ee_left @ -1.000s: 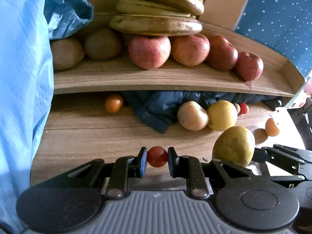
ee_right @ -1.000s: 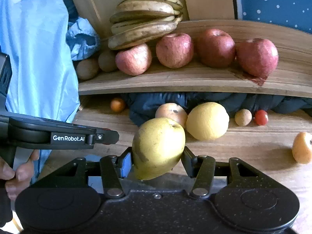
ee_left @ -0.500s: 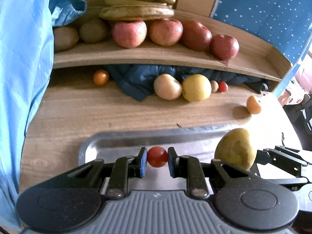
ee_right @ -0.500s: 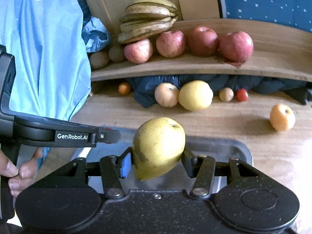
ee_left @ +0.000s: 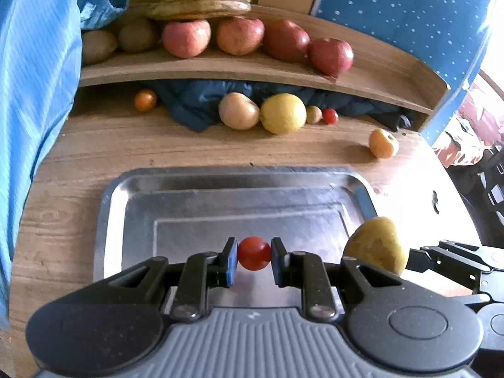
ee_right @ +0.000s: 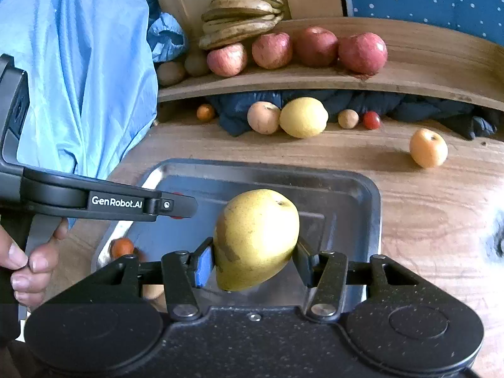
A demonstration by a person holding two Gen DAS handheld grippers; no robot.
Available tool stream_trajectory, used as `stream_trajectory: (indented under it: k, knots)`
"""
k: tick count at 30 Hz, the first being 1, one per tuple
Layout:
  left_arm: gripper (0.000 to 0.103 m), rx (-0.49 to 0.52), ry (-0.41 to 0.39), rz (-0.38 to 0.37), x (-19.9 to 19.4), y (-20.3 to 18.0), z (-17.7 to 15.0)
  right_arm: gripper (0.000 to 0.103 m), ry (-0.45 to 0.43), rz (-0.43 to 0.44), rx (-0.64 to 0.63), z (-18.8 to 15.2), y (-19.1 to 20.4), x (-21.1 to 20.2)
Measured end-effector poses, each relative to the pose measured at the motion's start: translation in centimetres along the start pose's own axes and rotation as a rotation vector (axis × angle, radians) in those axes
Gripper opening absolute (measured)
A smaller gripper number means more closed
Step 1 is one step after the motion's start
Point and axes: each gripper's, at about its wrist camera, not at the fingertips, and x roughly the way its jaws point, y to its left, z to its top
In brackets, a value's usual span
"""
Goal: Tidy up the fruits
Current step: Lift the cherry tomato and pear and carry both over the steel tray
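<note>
My left gripper point(ee_left: 254, 263) is shut on a small red cherry tomato point(ee_left: 254, 253) and holds it above the near part of a metal tray point(ee_left: 126, 186). My right gripper point(ee_right: 255, 263) is shut on a yellow-green pear point(ee_right: 255, 239) above the same tray point(ee_right: 368, 195), to the right of the left gripper. The pear also shows in the left wrist view point(ee_left: 376, 245). The left gripper's side point(ee_right: 110, 201) shows in the right wrist view.
Loose fruit lies on the wooden table behind the tray: a pale apple point(ee_left: 238, 111), a yellow round fruit point(ee_left: 283, 113), small oranges point(ee_left: 383, 143) point(ee_left: 145, 100). A wooden shelf point(ee_left: 220, 69) holds red apples point(ee_left: 239, 35) and bananas point(ee_left: 201, 6). Blue cloth point(ee_left: 31, 63) hangs left.
Both grippers have pulled back from the shelf with their fruit. The metal tray has come into view beneath them and the shelf looks farther away.
</note>
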Motion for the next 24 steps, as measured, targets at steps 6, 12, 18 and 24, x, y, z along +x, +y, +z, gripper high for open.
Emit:
stream_trajectory:
  k: [6,12,18,24]
  knots:
    - [0.024,0.012,0.03,-0.033,0.0,-1.1,-1.5,0.054,0.019,-0.008,0.002,-1.5,-0.5,-0.9]
    - [0.024,0.018,0.065,-0.036,0.1,-1.8,-2.7,0.054,0.044,-0.02,0.004,-2.5,-0.7,-1.4]
    - [0.024,0.02,0.083,-0.022,0.2,-2.1,-3.2,0.054,0.054,-0.017,0.003,-2.8,-0.6,-1.3]
    - [0.024,0.016,0.117,0.002,0.6,-2.3,-3.6,0.054,0.074,-0.02,-0.006,-2.8,-0.4,-0.8]
